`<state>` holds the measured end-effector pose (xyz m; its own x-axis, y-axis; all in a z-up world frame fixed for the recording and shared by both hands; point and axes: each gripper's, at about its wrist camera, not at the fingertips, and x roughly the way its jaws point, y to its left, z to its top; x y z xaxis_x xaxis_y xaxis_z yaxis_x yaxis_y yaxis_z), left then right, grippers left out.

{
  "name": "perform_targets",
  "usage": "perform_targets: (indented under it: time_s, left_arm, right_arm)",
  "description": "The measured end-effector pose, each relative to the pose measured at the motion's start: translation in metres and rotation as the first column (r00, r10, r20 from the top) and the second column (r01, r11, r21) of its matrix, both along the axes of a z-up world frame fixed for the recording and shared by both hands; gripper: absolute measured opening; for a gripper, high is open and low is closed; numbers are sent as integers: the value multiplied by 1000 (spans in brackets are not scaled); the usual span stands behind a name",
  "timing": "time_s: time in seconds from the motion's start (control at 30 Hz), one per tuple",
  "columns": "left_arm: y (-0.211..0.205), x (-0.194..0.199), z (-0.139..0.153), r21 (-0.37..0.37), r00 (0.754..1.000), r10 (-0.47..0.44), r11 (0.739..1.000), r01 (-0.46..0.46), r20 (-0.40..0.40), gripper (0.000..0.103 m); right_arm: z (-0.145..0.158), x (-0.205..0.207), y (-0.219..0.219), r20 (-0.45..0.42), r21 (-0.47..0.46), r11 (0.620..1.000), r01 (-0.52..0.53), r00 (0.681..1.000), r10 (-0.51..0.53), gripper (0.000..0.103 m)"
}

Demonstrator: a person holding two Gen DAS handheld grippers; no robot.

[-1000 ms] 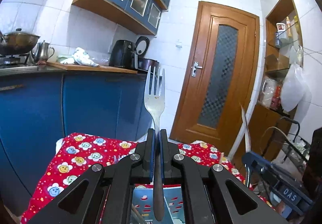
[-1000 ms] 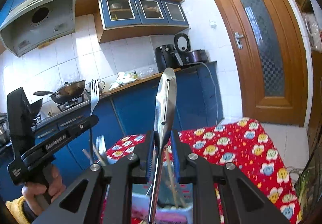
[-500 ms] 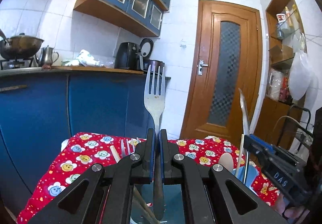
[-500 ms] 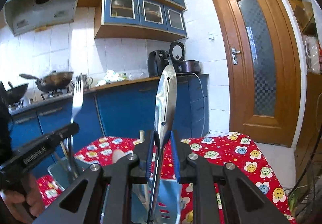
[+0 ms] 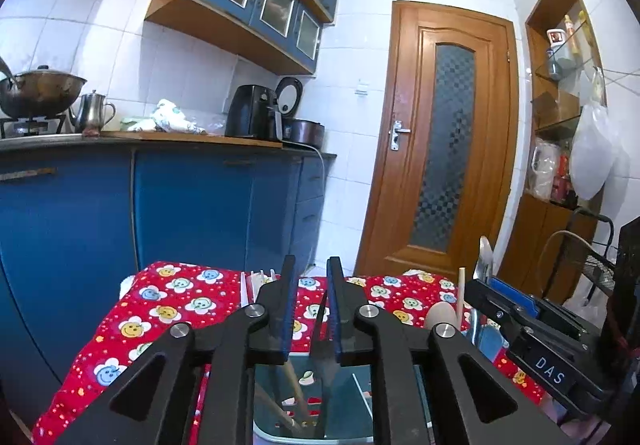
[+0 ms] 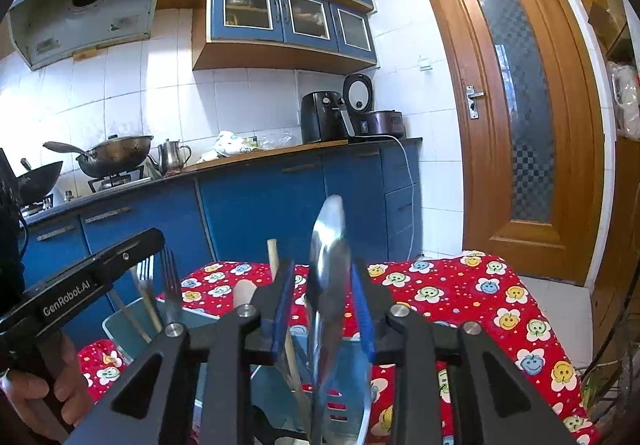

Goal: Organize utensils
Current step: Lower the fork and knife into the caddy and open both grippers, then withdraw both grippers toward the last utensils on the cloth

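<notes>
Two close wrist views, near-level (shared kitchen counter (image 5: 160,141), door (image 6: 516,105))

Glossy polished metal on the slotted turner (image 6: 329,285) and forks (image 6: 170,281). Matt pale wood on the spoon (image 5: 439,315); printed red cloth (image 6: 460,285) over the worktop.

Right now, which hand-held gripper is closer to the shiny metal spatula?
Right. The right hand-held gripper has the spatula between its open jaws; the left hand-held gripper sits beside it.

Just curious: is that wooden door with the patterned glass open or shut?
Shut: the door sits flush inside its frame in both views, with no gap beside the handle.
</notes>
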<state>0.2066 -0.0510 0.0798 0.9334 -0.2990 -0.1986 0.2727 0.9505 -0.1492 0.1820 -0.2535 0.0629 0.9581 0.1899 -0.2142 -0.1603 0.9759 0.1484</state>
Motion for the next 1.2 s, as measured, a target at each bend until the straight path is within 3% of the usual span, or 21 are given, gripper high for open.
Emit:
perform_targets:
  time_s: [0.47,0.83,1.2]
  left_arm:
    - [-1,-8,15,-1,998,-33,999,33,-54,30]
    - [-4,-46,32,30,995,-67,997,70,-76,39]
    - [-1,-92,35,90,991,-53,994,64,-122,49]
  right_arm:
    - [19,-13,-2,-10,10,1000,20,1000,-20,32]
    - [35,-50,0,-99,39,999,-19,995,23,33]
    - [39,-98,-3,-155,51,998,-26,987,33,43]
